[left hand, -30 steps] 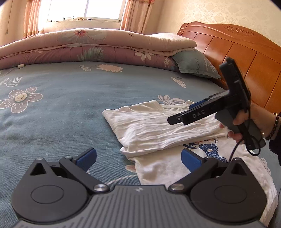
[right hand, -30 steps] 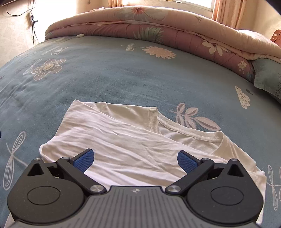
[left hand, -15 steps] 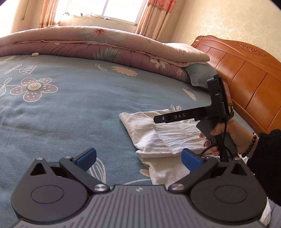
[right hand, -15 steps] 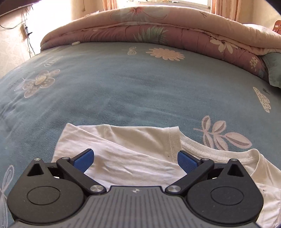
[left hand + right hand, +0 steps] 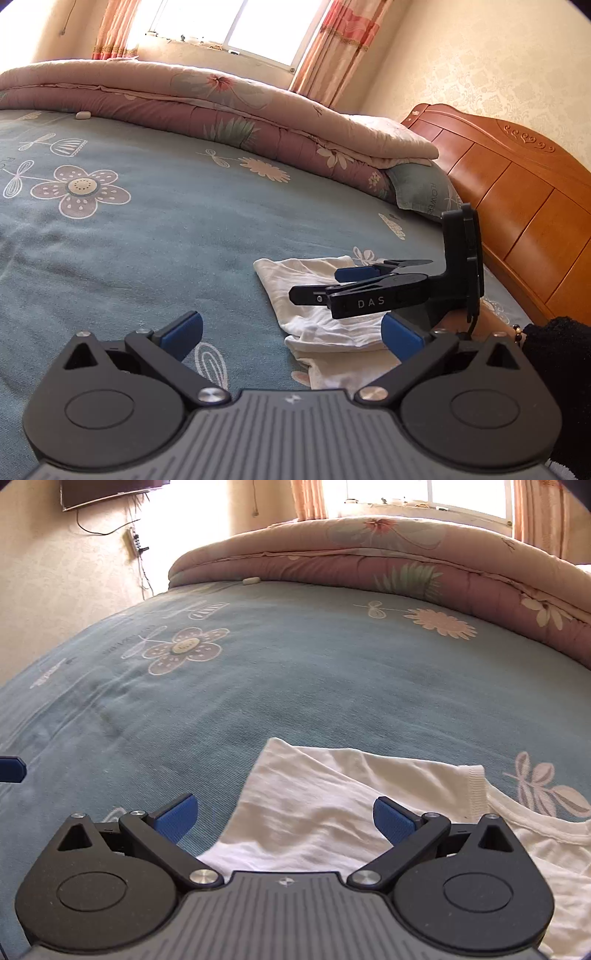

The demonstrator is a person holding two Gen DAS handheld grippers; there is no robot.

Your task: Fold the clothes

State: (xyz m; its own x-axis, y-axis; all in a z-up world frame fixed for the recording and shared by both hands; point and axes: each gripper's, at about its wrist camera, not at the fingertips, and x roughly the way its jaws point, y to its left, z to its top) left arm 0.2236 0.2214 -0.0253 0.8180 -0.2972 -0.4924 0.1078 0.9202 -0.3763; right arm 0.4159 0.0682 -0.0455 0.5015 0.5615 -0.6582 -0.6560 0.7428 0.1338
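A white T-shirt (image 5: 317, 325) lies partly folded on the blue flowered bedsheet (image 5: 147, 236); its ribbed collar (image 5: 476, 786) shows in the right wrist view. My left gripper (image 5: 291, 334) is open and empty, above the sheet at the shirt's left edge. My right gripper (image 5: 284, 818) is open and empty, low over the shirt (image 5: 332, 812). In the left wrist view the right gripper (image 5: 325, 286) appears from the side, held by a hand in a black sleeve, hovering over the folded cloth.
A rolled pink floral quilt (image 5: 221, 110) runs along the far side of the bed. A green pillow (image 5: 421, 188) leans by the wooden headboard (image 5: 517, 206) at the right. A window with curtains (image 5: 236, 26) is behind.
Both grippers have drawn back and tilted up, so less of the shirt is in view. The right gripper sank lower over the shirt. Both stayed open.
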